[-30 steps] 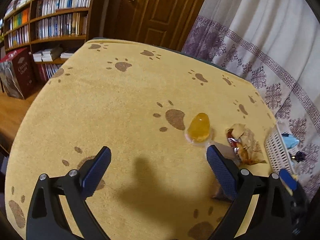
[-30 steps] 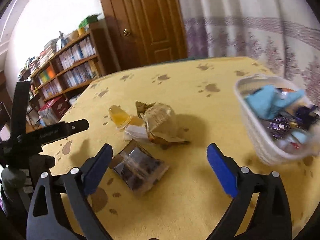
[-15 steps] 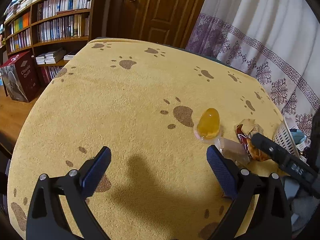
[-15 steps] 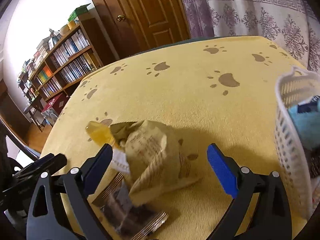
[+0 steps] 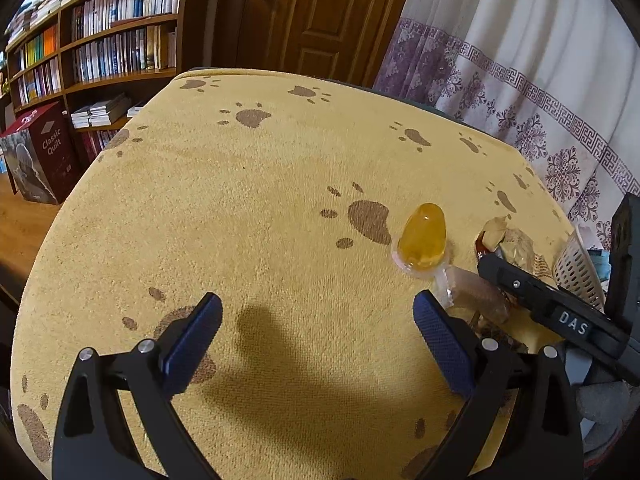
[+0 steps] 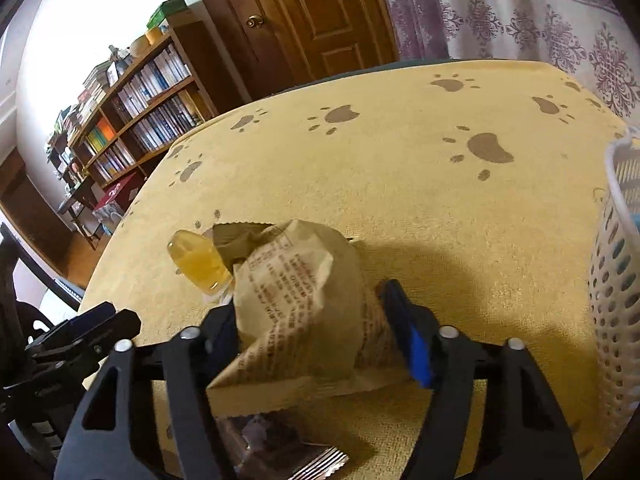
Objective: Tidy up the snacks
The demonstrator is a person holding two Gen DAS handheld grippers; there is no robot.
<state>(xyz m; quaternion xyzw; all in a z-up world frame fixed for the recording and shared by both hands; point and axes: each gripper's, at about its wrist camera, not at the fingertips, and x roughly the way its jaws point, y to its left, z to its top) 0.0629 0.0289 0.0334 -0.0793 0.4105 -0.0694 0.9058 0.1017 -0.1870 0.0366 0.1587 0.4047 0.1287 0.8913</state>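
Reference landmark: the brown paper packet [image 6: 304, 300], lying on the yellow paw-print cloth [image 6: 400, 184].

Left of the packet: the left gripper [image 5: 318, 338] hovers over bare cloth with its fingers wide apart and nothing between them. It is not engaged; no hazard arises from it unless it is swung toward the pile.

Touching the packet on its left: an amber jelly cup [image 6: 199, 261] leans against the wrapper. Risk: lifting the packet may drag or roll the cup across the cloth.

At the packet: the right gripper [image 6: 316, 320] straddles it. Its jaws have just been closing, and the blue pads now sit against the crumpled wrapper on both sides. Risk: the paper is loose and air-filled, so the pads may pinch only a fold; the contents could then swing or slip out on the lift. Further squeezing may crush what is inside.

Beneath the packet, near edge: a dark clear-wrapped snack [image 6: 276, 452] lies partly under it. Risk: its wrapper may catch and be lifted along, then drop.

Right of the packet: the white perforated basket [image 6: 612, 288], well apart, already holds items. Risk: a low carry could strike its rim and tip it.
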